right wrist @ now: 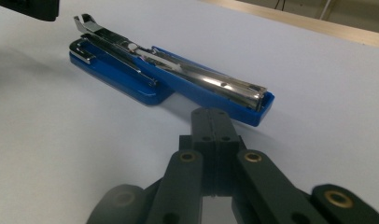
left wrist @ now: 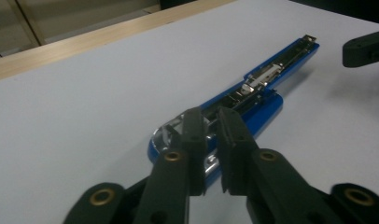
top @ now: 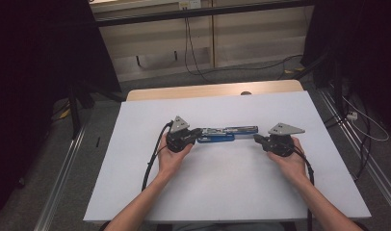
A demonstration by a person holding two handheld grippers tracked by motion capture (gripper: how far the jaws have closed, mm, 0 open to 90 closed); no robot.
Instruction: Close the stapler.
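Note:
A blue stapler (top: pixel 227 134) lies folded open flat in the middle of the white table top, its chrome rail facing up. My left gripper (top: pixel 198 133) is at the stapler's left end. In the left gripper view its jaws (left wrist: pixel 211 122) stand nearly together, with a thin slit between them, closed on the chrome hinge end of the stapler (left wrist: pixel 253 93). My right gripper (top: pixel 256 137) rests on the table just off the stapler's right end. In the right gripper view its jaws (right wrist: pixel 214 114) are pressed flat together with nothing between them, a short way from the blue tip (right wrist: pixel 260 109).
The white board (top: pixel 222 192) covers a wooden table whose far edge (top: pixel 213 90) shows beyond it. Black cables trail from both grippers toward the near edge. Dark stands and floor cables (top: pixel 357 120) surround the table.

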